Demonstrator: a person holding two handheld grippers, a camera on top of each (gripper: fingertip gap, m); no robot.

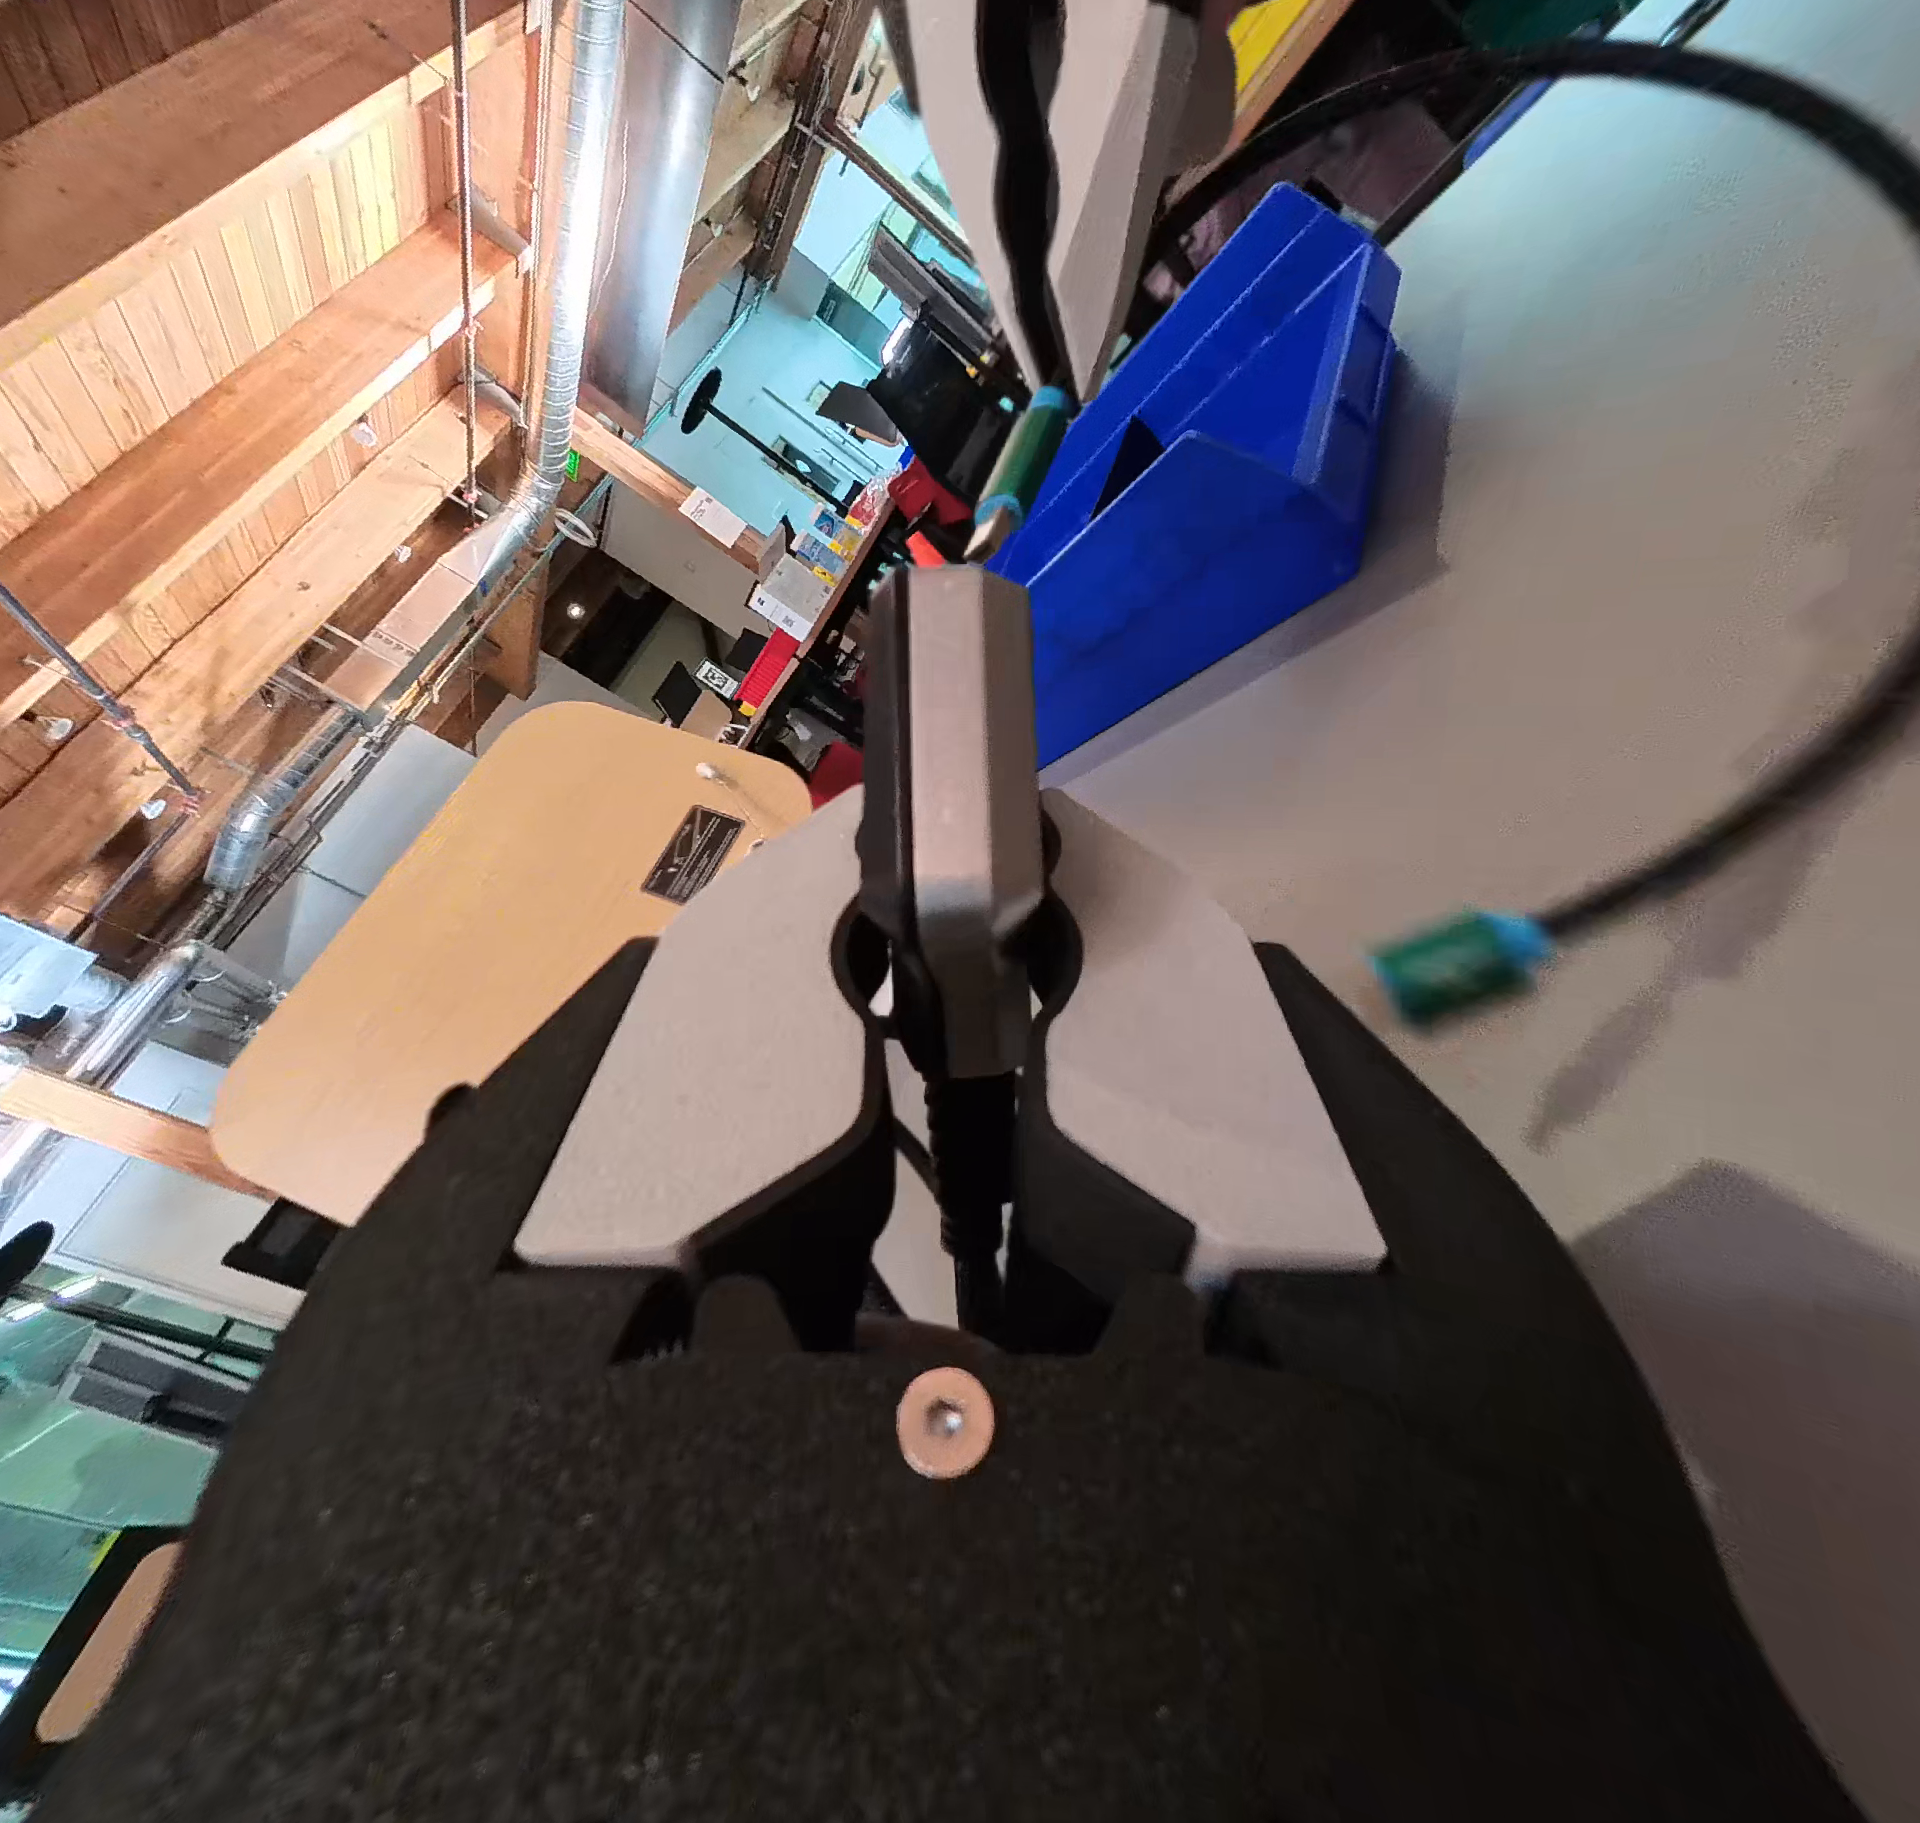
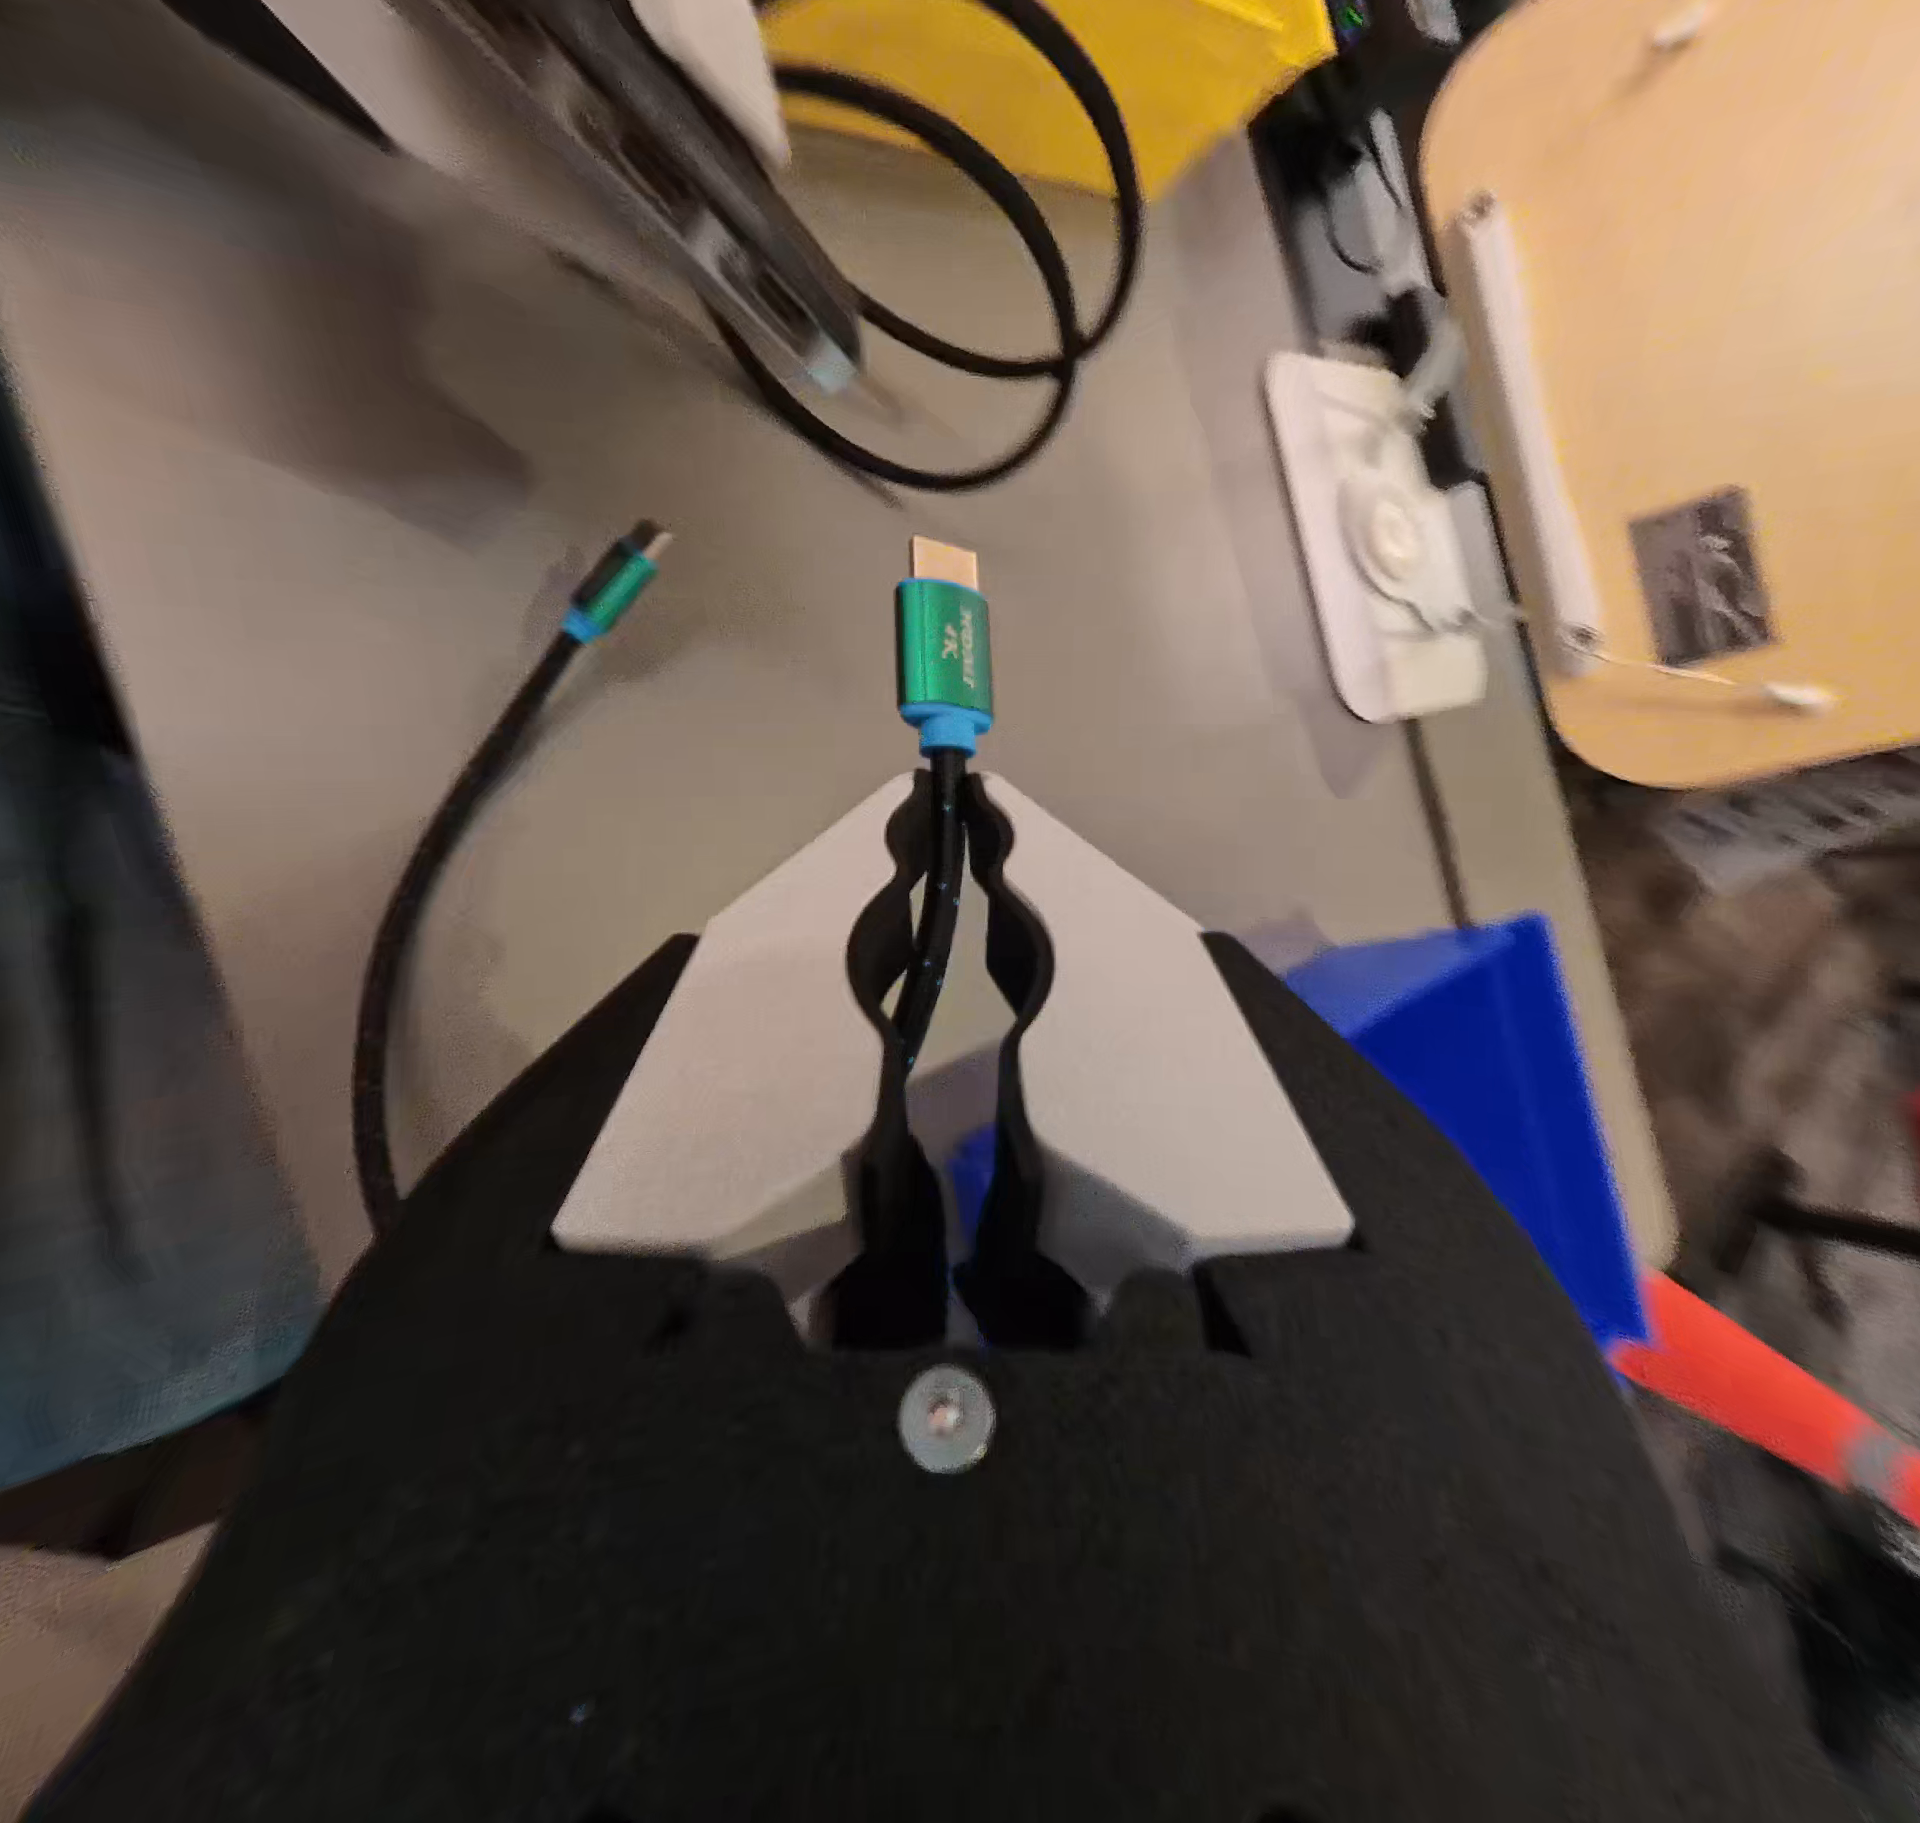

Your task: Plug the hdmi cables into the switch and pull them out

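Observation:
My left gripper is shut on a grey metal HDMI switch and holds it edge-on above the table. In the right wrist view the switch is blurred at the upper left. My right gripper is shut on a black braided cable just behind its green HDMI plug, whose gold tip points forward, apart from the switch. In the left wrist view this plug hangs just beyond the switch's far end, below the right gripper. A second green plug lies loose on the table.
A blue bin stands on the grey table beside the switch. A yellow bin is at the back, with cable loops before it. A white power strip and a wooden chair back are to the right. Tip to tip, the grippers are about 12 centimetres apart.

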